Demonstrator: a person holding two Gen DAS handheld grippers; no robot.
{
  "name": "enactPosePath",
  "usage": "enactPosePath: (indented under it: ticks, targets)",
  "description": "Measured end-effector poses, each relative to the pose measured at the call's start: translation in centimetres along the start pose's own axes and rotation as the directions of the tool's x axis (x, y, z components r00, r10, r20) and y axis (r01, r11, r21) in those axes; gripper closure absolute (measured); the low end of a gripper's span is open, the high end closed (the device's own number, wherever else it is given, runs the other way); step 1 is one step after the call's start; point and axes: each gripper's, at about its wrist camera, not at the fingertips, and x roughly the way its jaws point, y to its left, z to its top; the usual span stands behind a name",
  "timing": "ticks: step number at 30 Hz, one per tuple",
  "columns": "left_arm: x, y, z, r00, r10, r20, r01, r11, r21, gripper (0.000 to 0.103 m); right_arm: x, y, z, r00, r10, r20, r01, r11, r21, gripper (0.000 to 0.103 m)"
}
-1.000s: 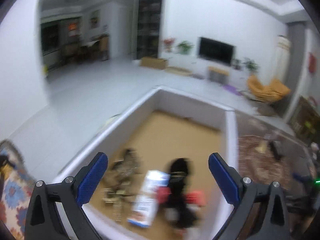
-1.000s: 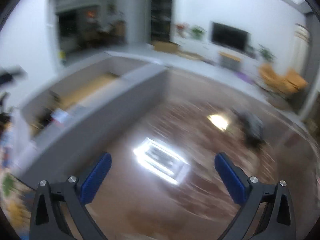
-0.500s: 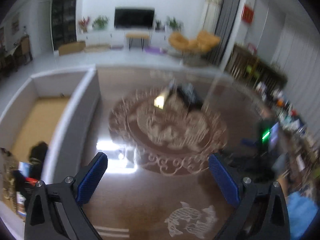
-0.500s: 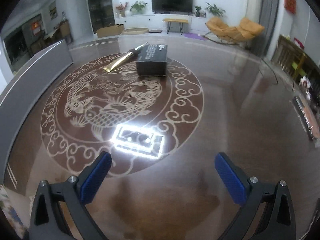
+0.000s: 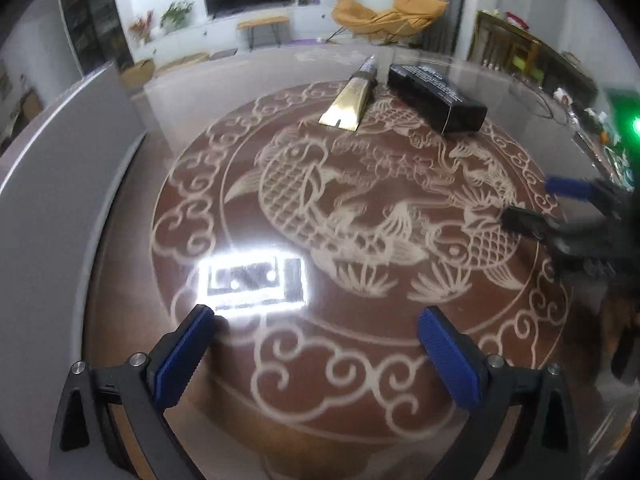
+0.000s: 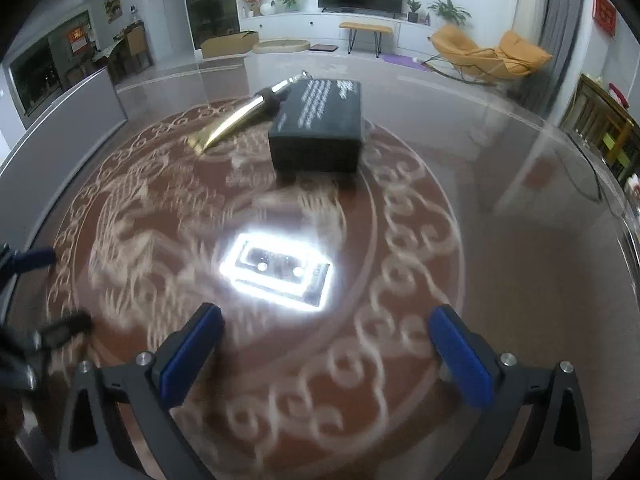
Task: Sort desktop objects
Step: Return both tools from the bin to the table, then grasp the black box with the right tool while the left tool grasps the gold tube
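A gold tube [image 5: 352, 98] [image 6: 236, 122] and a black box [image 5: 438, 98] [image 6: 320, 128] with white print lie side by side at the far part of the glass table [image 5: 132, 280] [image 6: 520, 240]. My left gripper [image 5: 316, 356] hovers open over the near table, empty. Over the table's fish pattern my right gripper [image 6: 328, 356] is open and empty too, with the box straight ahead. The right gripper [image 5: 560, 208] also appears blurred at the right edge of the left wrist view, and the left gripper [image 6: 36, 292] at the left edge of the right wrist view.
A grey wall of the storage bin [image 5: 52, 184] [image 6: 60, 116] runs along the table's left side. A bright lamp reflection [image 5: 252, 276] [image 6: 280, 276] lies on the glass. Beyond the table's far edge is a living room with orange chairs [image 6: 488, 54].
The left gripper has swung from over the bin to the table, facing the tube and box. The right gripper has moved closer to the box. Both stay open.
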Motion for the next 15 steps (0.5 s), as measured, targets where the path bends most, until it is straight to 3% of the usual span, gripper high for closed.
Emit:
enactPosePath:
  ticks: [4, 15]
  targets:
    - [0.0, 0.7, -0.2, 0.999, -0.017, 0.039, 0.018, 1.0, -0.01, 0.0, 2.1, 0.7, 3.2, 1.0, -0.009, 0.014, 0.009, 1.0, 0.014, 0.0]
    - [0.1, 0.7, -0.6, 0.999, -0.014, 0.046, 0.015, 1.0, -0.014, 0.0, 6.5, 3.5, 10.4, 1.0, -0.023, 0.019, 0.022, 0.999, 0.035, 0.0]
